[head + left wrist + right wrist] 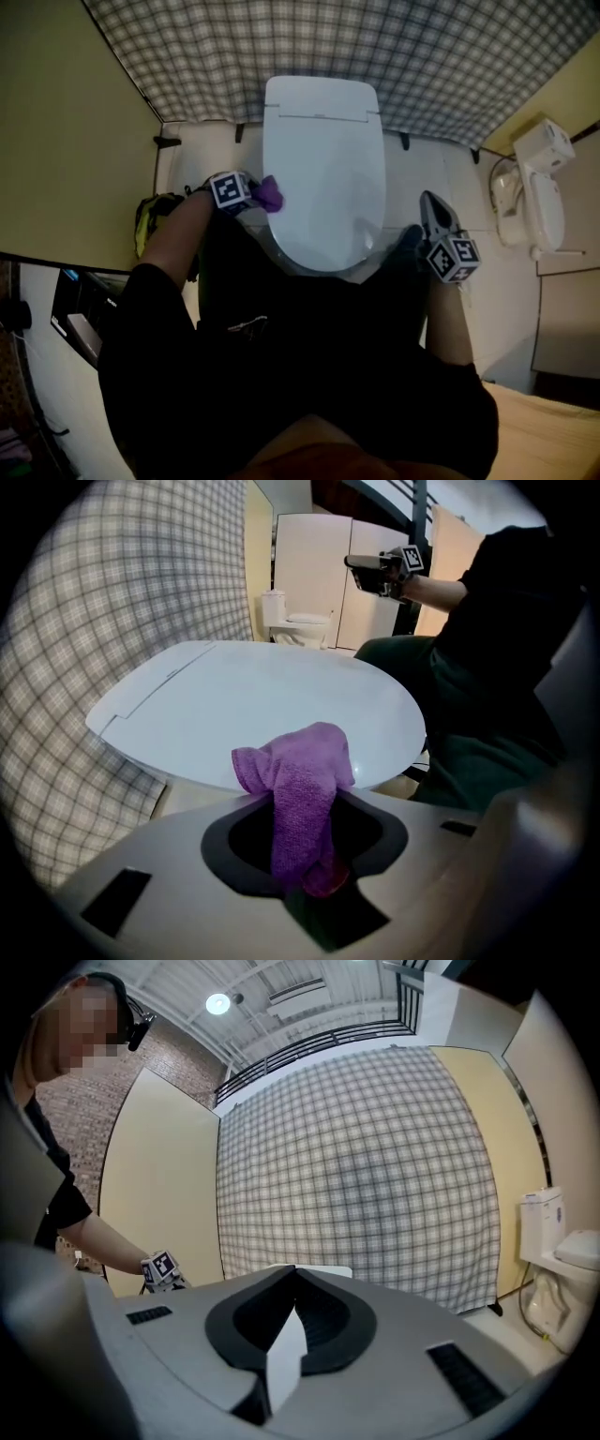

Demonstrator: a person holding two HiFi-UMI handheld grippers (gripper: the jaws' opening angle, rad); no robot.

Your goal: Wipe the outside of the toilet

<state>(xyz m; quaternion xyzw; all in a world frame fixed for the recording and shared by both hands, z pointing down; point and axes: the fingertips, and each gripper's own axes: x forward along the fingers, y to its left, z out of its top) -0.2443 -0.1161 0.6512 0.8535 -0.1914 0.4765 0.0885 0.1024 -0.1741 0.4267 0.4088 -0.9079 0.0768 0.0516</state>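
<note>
- Far left first: your left gripper (260,192) has its jaws clamped on a purple terry cloth (300,794). A bunched fold sticks out past the tips.
- That cloth sits at the left rim of the white toilet (323,169), about halfway along the closed glossy lid, and looks to be touching the edge.
- So I'd call this the wiping stroke on the left flank, with most of the outside probably yet to do.
- Next move, as I judge it: press the fold against the rim and drag it toward you round the near curve. Keep the clamp firm so the cloth doesn't slip out.
- Over on the right, your right gripper (433,211) has its jaws together with nothing between them. It hovers just off the toilet's near right side and plays no part in the wipe.
- Far right, a second white toilet (539,202) stands against the wall, well apart from the work.
- The count:
  - two grippers
  - one cloth
  - two toilets, and only the middle one is being wiped
  - one grey checked curtain (375,47) across the back
</note>
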